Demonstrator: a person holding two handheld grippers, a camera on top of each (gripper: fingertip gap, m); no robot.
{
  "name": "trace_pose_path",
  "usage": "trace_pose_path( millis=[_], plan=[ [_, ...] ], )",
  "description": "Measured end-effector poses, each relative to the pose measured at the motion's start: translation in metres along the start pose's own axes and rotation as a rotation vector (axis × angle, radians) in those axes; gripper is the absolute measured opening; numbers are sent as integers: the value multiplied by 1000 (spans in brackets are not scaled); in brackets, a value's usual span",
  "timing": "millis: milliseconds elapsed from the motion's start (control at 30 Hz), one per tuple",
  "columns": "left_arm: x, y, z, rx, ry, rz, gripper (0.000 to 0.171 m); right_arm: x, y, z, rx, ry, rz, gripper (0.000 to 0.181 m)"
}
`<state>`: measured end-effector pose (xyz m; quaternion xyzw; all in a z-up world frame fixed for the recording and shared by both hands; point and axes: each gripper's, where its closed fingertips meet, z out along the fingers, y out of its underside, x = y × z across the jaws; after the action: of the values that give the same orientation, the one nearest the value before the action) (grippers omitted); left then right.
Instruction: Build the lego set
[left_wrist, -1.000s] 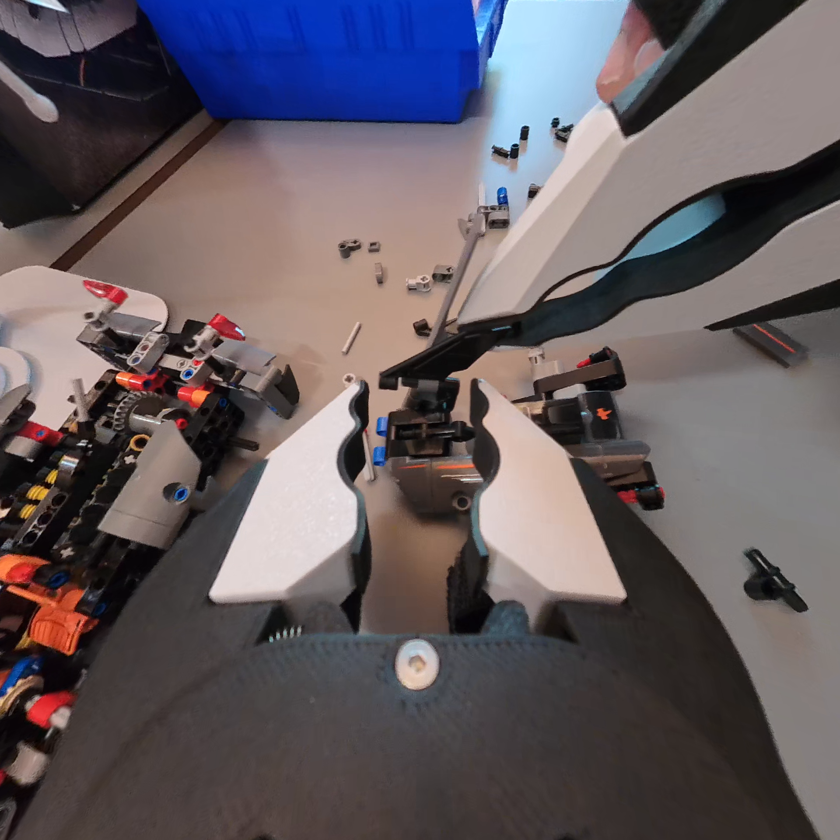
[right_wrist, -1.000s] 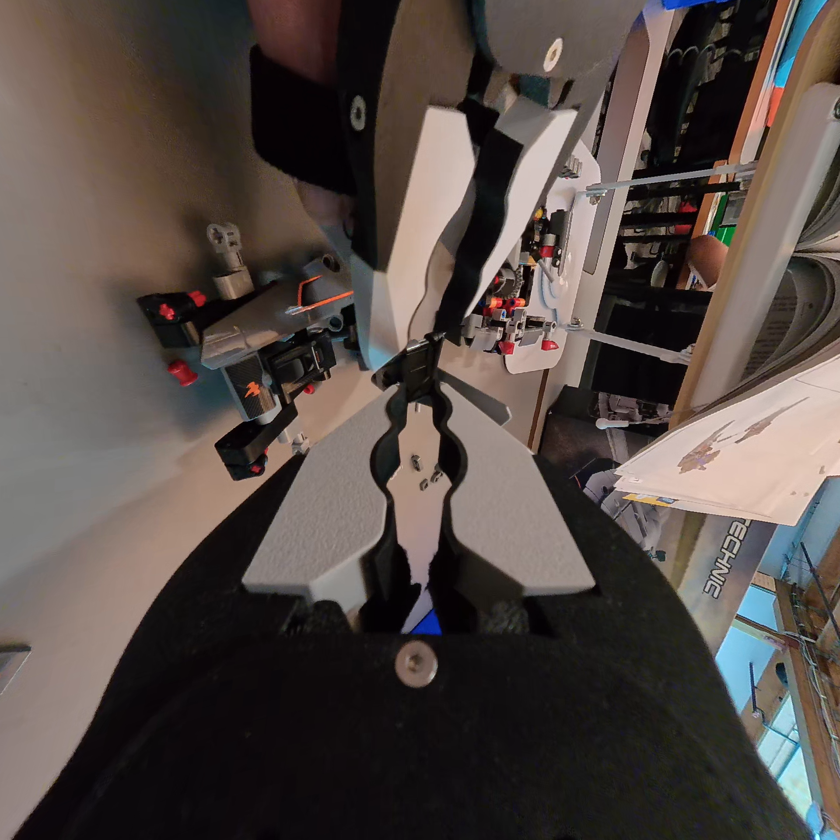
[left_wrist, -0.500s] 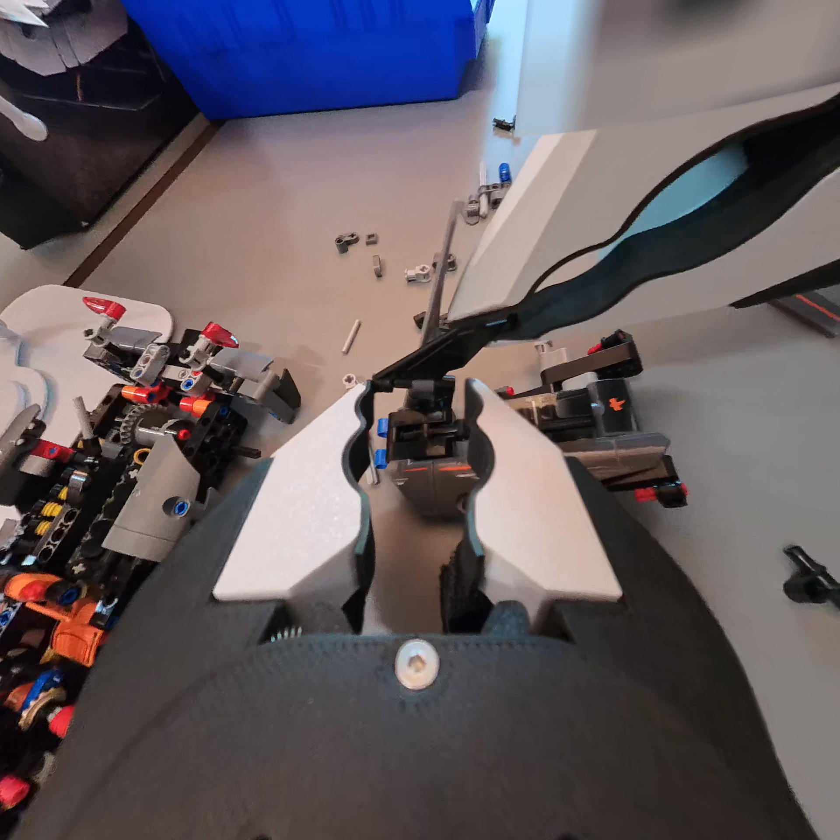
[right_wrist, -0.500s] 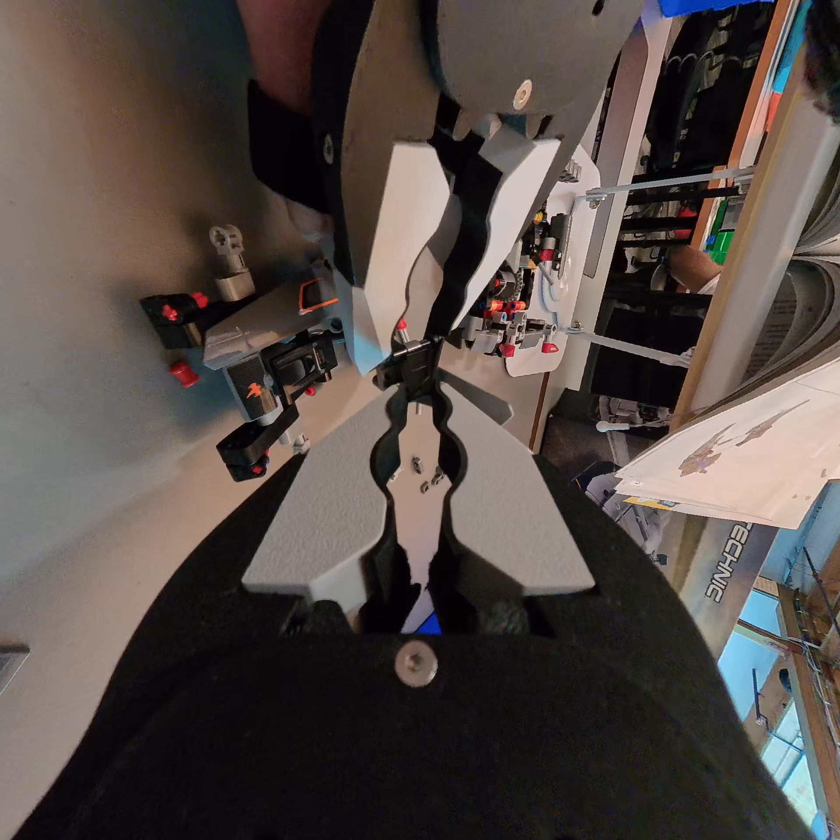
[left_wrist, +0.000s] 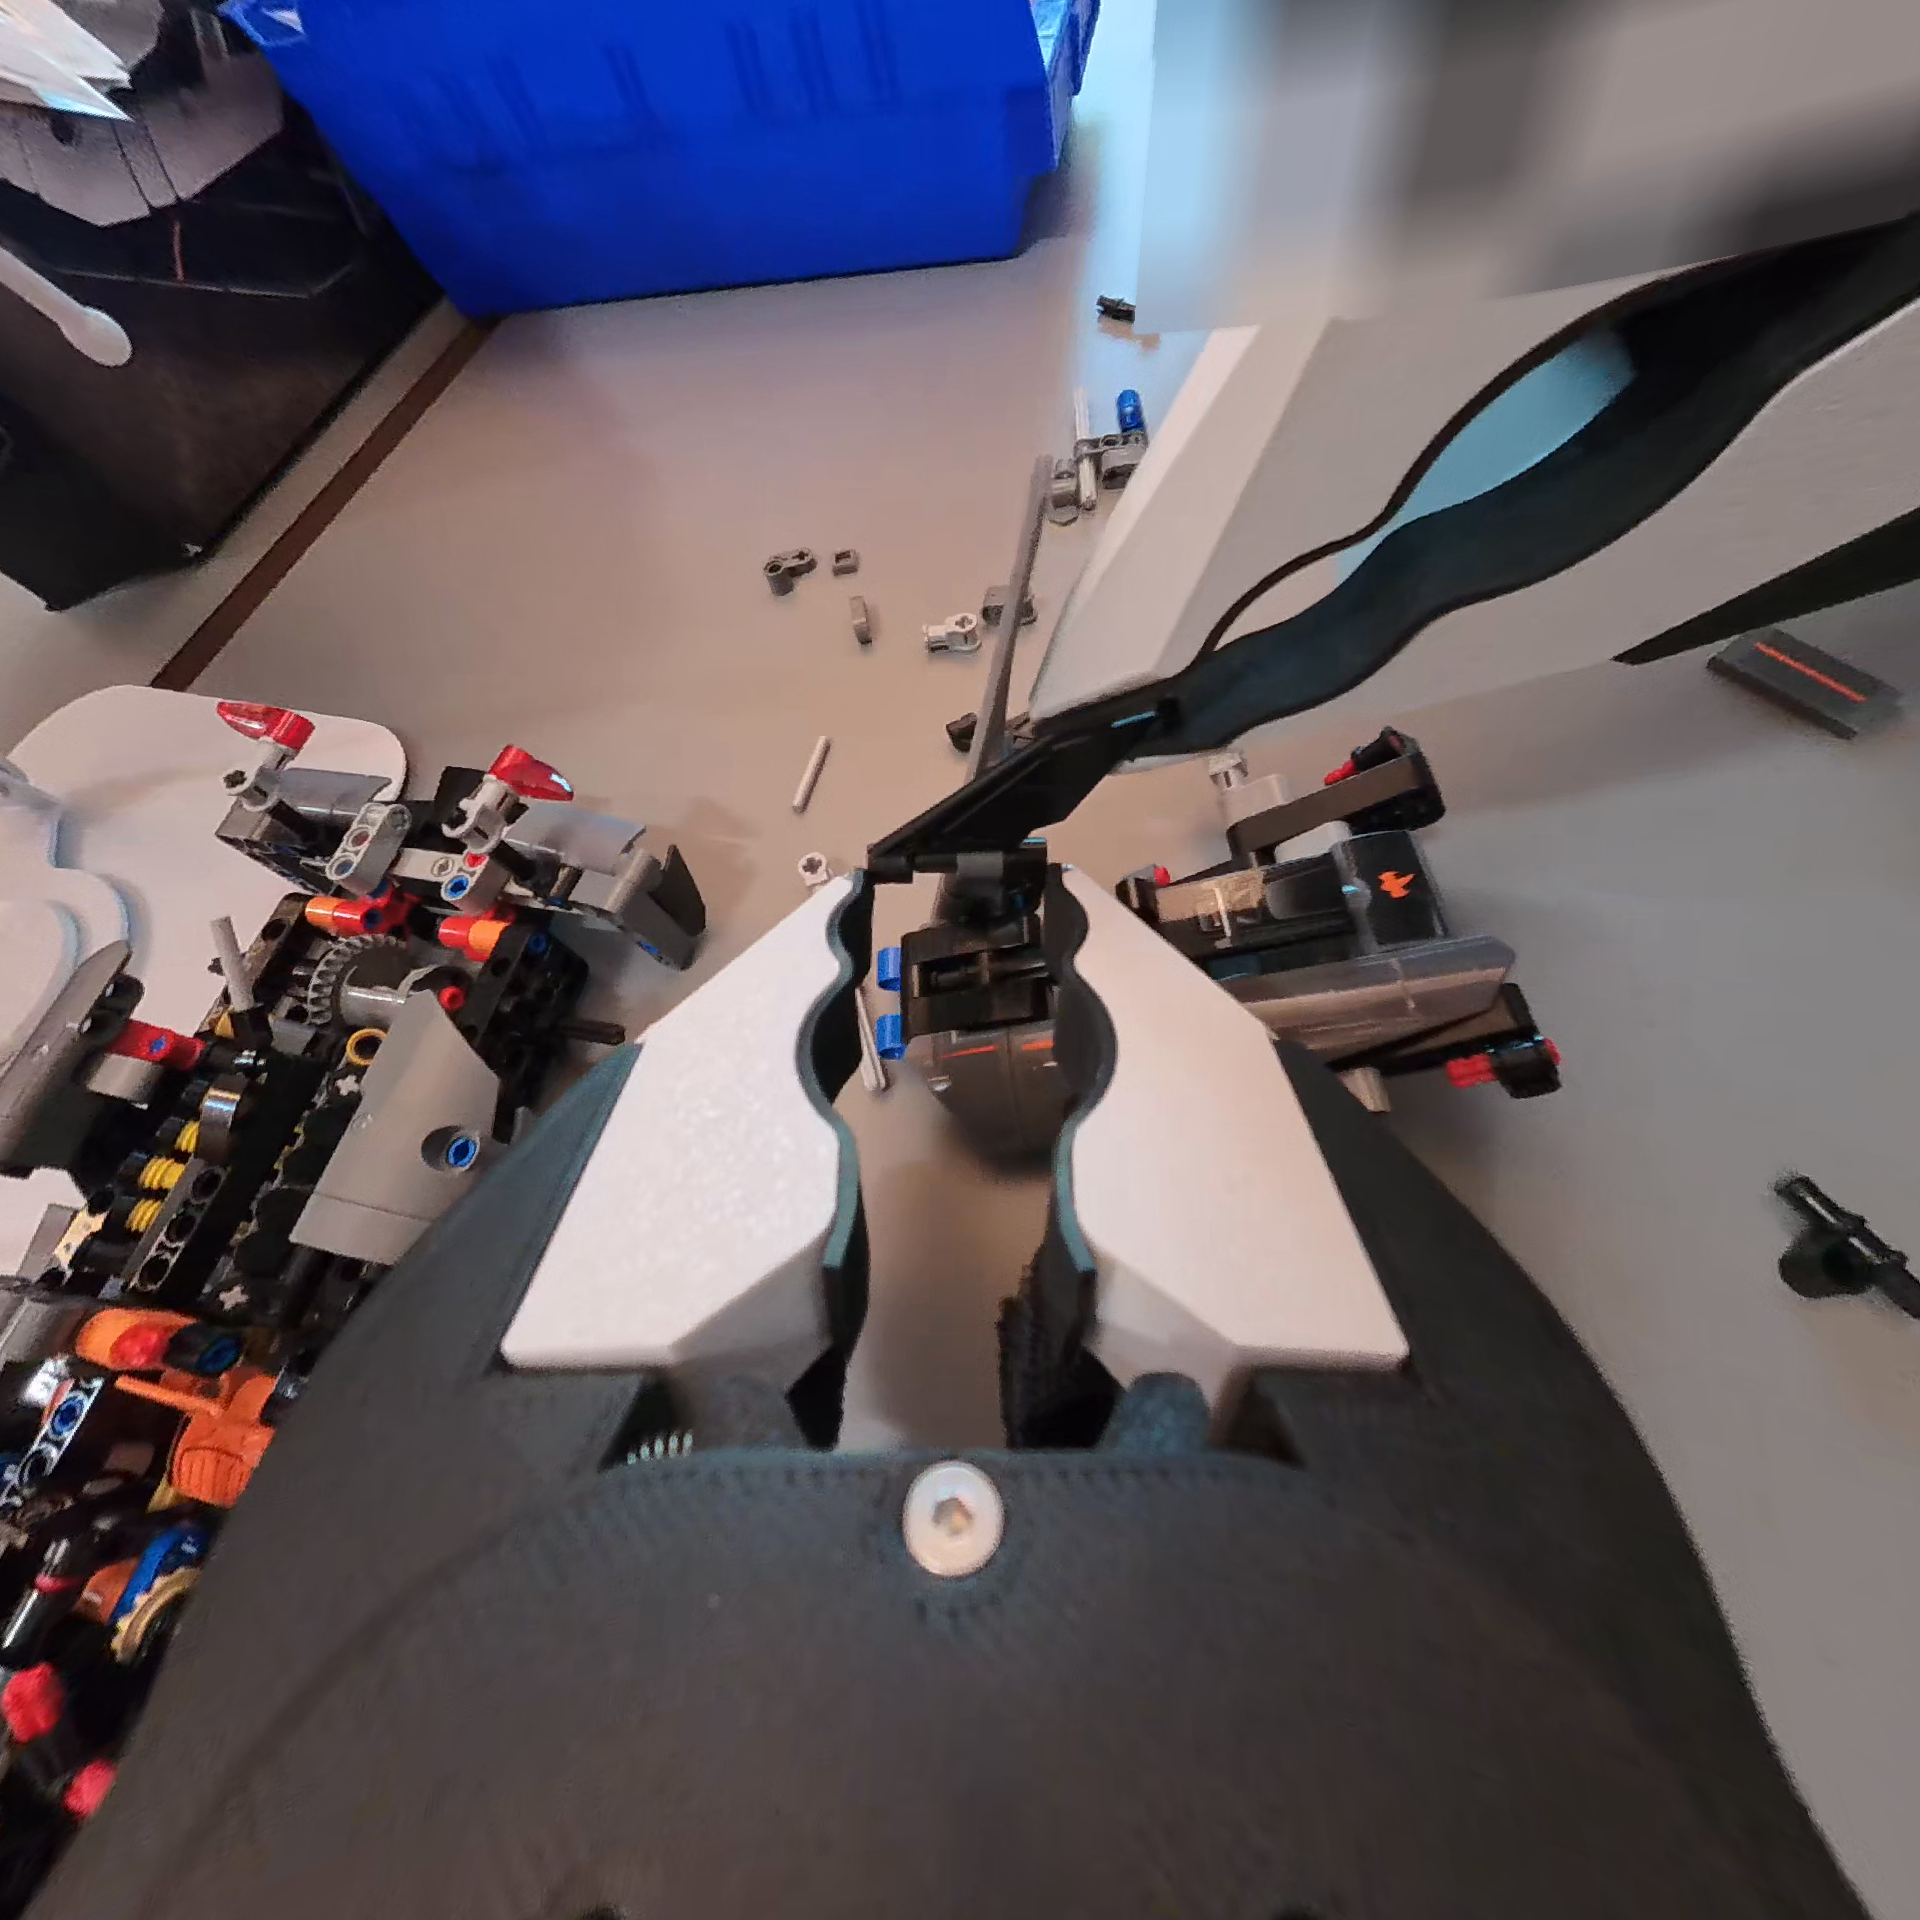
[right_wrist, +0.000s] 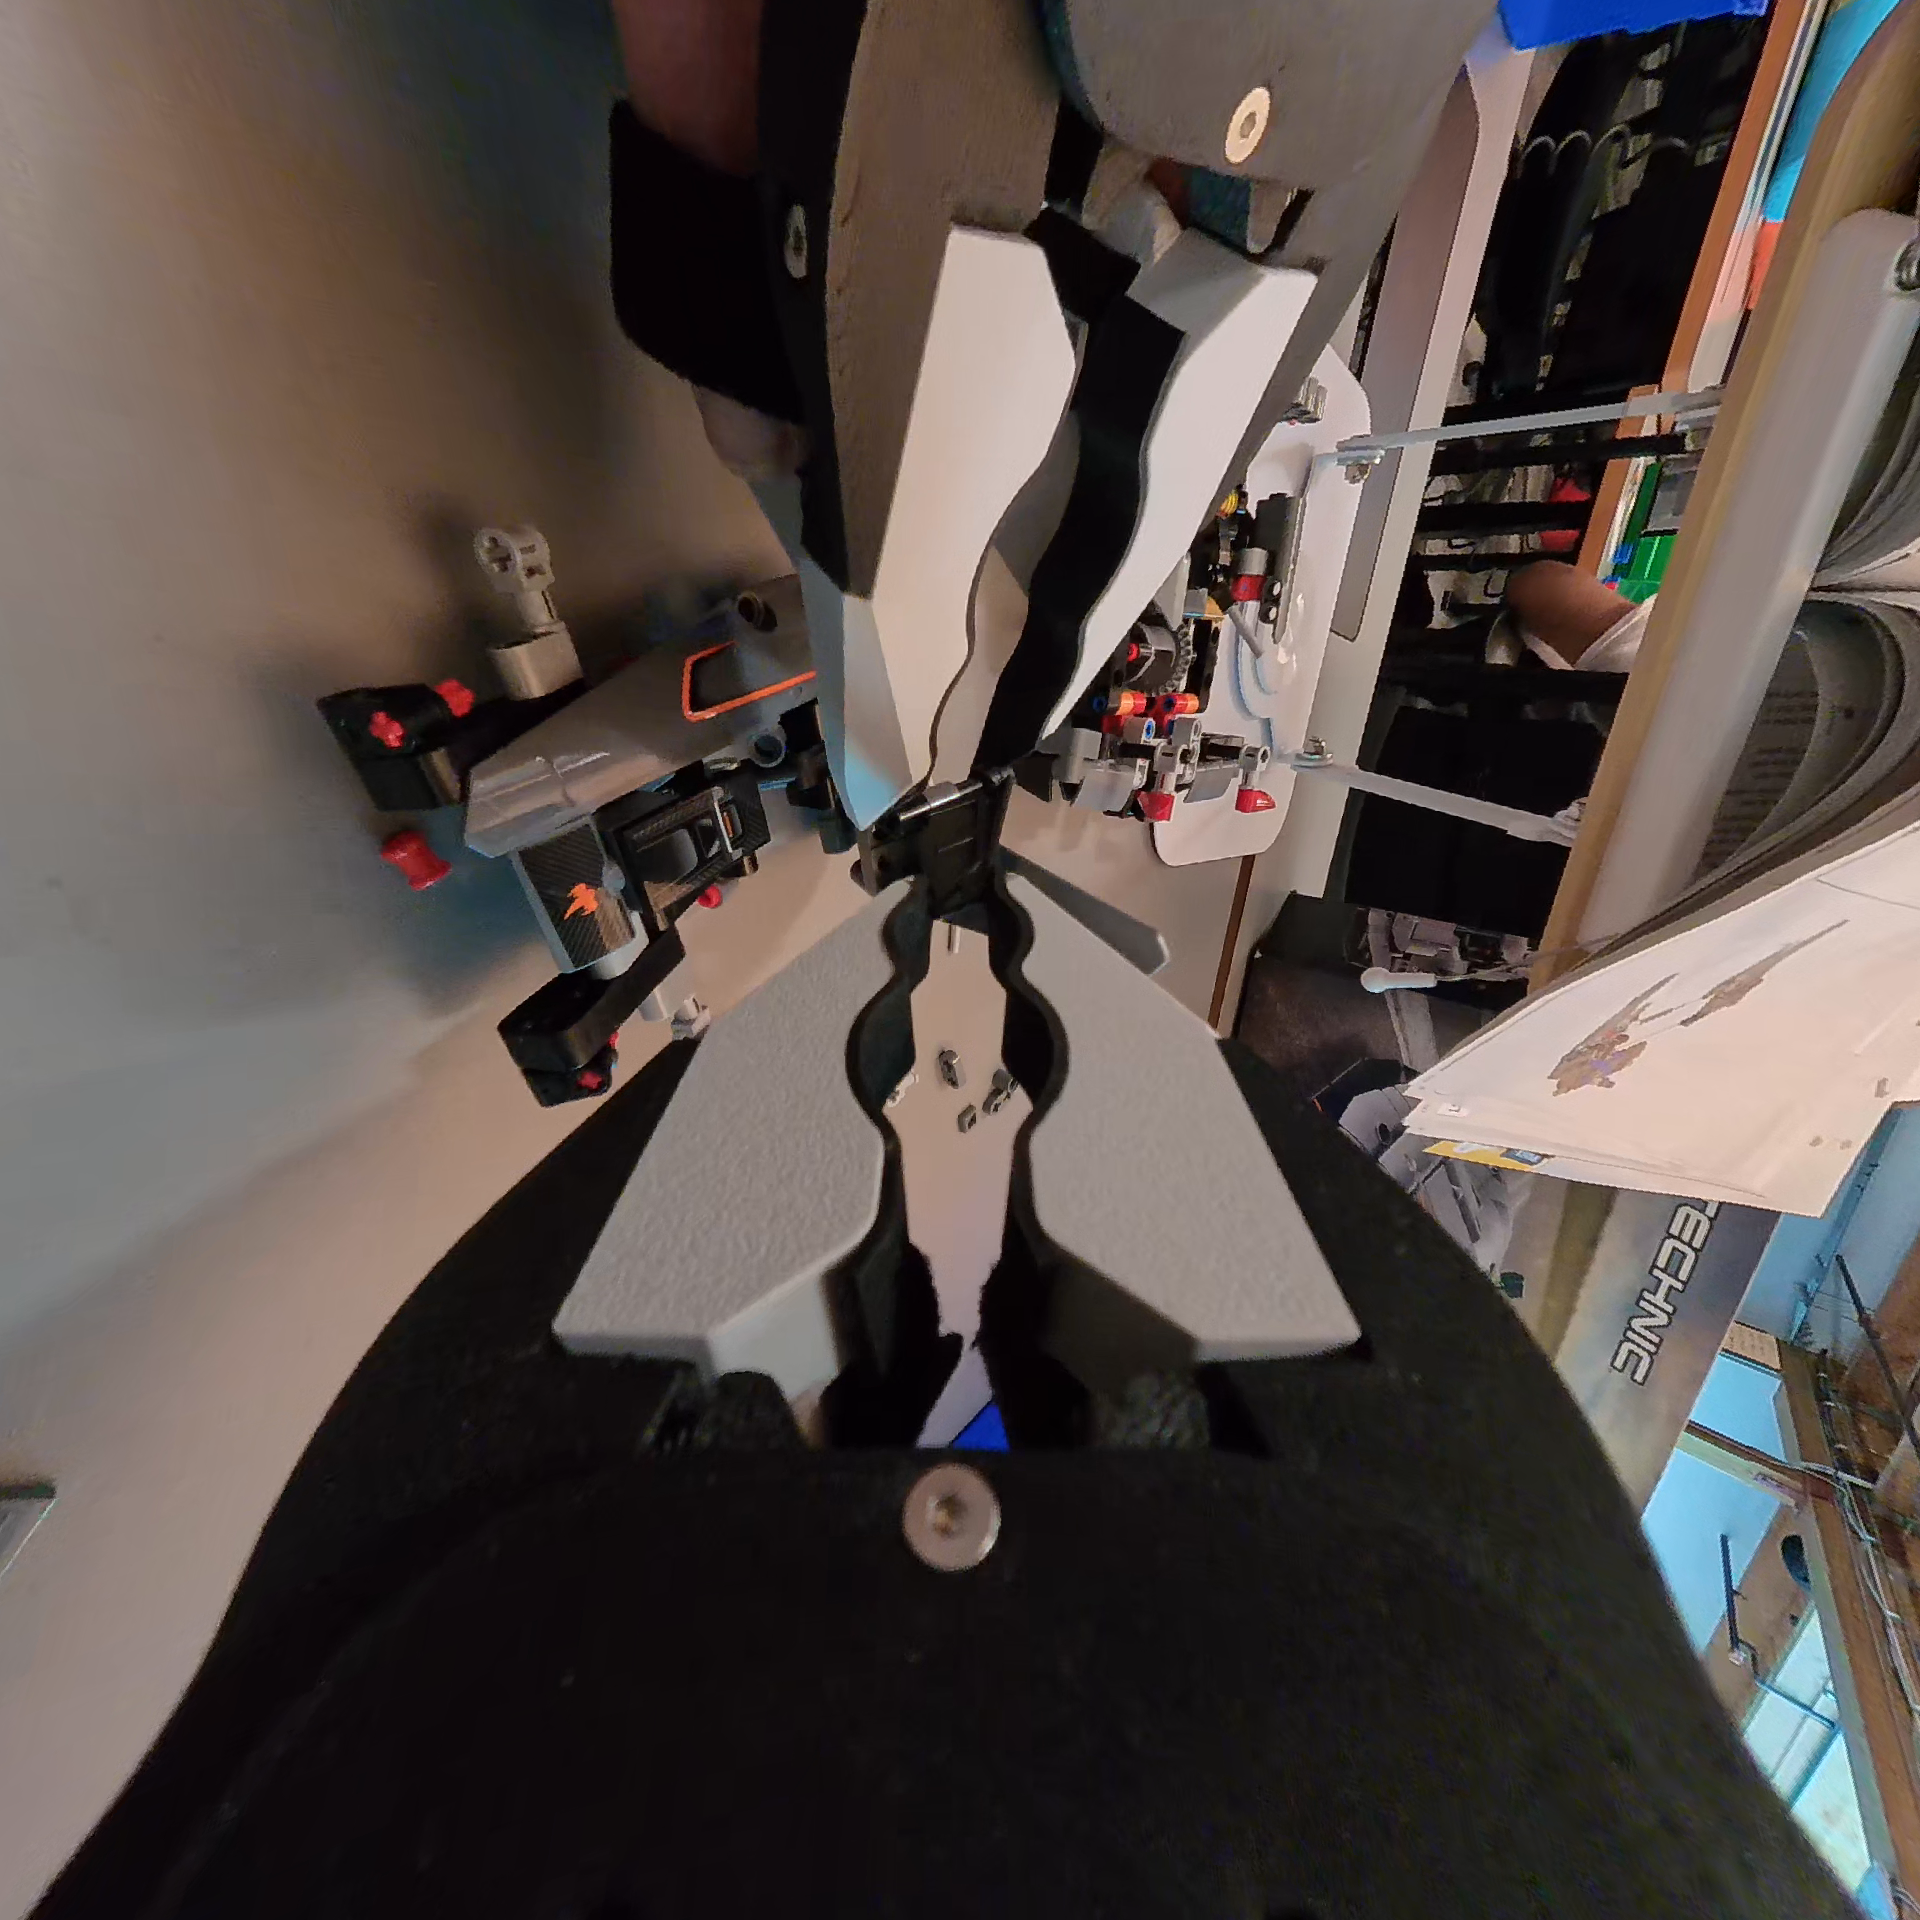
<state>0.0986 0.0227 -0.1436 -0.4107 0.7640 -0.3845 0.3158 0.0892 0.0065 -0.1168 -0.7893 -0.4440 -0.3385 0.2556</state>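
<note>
A grey and black Lego sub-assembly (left_wrist: 1340, 966) with an orange mark lies on the table; it also shows in the right wrist view (right_wrist: 623, 779). My left gripper (left_wrist: 958, 894) is closed around its black end block (left_wrist: 971, 977), with two blue pins by the left finger. My right gripper (right_wrist: 951, 894) is shut on a flat black piece (right_wrist: 940, 842). It comes in from the upper right in the left wrist view (left_wrist: 1101, 727). It holds that piece (left_wrist: 997, 805) tilted, right over the block and touching its top.
A large part-built model (left_wrist: 312, 1039) lies at the left beside a white plate (left_wrist: 156, 748). A blue bin (left_wrist: 675, 135) stands at the back. Loose small parts (left_wrist: 862, 613), a black connector (left_wrist: 1839, 1247) and a dark tile (left_wrist: 1808, 686) lie about. Instruction pages (right_wrist: 1662, 1060) hang at the right. Left and right tips are no more than a few centimetres apart. Left tips and right tips are each some 15 cm from the black connector (left_wrist: 1839, 1247).
My right gripper has swung the black piece closer over the block between my left fingers. My left fingers have narrowed slightly around the block.
</note>
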Motion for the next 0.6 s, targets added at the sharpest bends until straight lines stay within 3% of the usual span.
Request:
trace_pose_path(
  millis=[600],
  plan=[
    [-2,-2,3,17,-66,52,31,0,2,0,30,-2,37,9]
  ],
)
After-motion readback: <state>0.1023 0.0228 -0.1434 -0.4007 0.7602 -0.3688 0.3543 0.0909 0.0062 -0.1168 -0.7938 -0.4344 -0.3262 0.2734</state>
